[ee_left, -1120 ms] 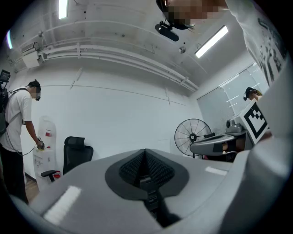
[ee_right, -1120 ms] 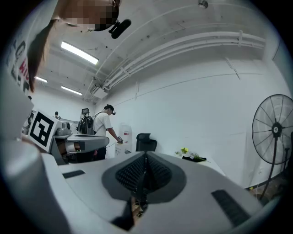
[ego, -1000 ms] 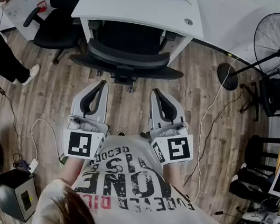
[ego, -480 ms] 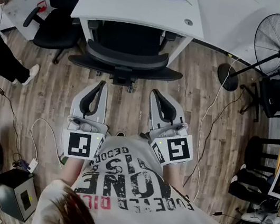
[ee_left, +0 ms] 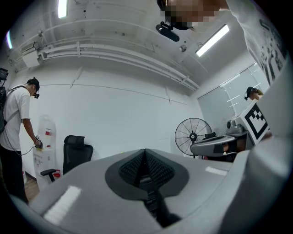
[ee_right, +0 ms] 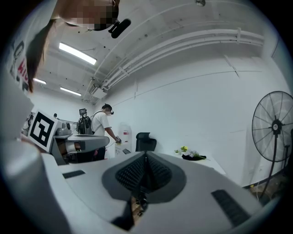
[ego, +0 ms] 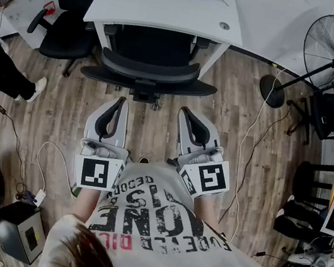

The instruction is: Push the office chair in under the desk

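Office chair [ego: 149, 72] sits w/ seat under the bench [ego: 152, 2], backrest crosswise at its front edge, dead ahead of left gripper [ego: 121, 100] & right gripper [ego: 186, 111], both equally near, not touching, jaws together, empty.

The black mesh-backed office chair [ego: 149, 69] stands with its seat under the white rectangular desk [ego: 152, 2], its curved backrest and, seemingly, its wheeled base jutting past the front edge.
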Tool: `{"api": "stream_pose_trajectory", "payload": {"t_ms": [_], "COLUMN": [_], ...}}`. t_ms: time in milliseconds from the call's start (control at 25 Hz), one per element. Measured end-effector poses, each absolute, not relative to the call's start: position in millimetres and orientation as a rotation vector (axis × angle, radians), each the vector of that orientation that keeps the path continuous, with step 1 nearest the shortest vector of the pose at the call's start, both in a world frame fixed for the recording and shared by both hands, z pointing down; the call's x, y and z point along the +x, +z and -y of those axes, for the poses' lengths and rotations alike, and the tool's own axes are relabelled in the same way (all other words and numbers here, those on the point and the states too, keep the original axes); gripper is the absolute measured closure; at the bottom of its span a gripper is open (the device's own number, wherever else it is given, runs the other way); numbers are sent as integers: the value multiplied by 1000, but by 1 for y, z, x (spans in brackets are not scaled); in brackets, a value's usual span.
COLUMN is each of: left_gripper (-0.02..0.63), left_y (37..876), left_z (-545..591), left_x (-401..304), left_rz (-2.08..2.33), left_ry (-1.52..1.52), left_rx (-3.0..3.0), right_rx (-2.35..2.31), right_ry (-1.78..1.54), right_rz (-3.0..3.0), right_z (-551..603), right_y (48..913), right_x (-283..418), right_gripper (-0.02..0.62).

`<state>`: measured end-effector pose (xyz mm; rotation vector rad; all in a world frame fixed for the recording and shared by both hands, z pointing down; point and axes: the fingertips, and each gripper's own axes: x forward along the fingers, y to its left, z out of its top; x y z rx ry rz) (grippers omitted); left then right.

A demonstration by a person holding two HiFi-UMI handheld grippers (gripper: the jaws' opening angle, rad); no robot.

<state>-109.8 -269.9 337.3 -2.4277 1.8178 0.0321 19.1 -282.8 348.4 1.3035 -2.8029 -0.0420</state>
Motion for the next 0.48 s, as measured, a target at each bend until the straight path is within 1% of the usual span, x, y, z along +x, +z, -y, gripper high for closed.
{"api": "stream_pose_trajectory", "payload": {"t_ms": [480], "left_gripper": [594], "left_y": [337], "left_z": [267], "left_x": [-104], "left_rz": [-1812], "left_ry": [31], "left_rx": [-2438], "right_rx": [1295], "right_ry": [-43], "right_rz": [2802], "right_z": [279], "right_y": [349], "right_x": [22], "right_gripper": [575]}}
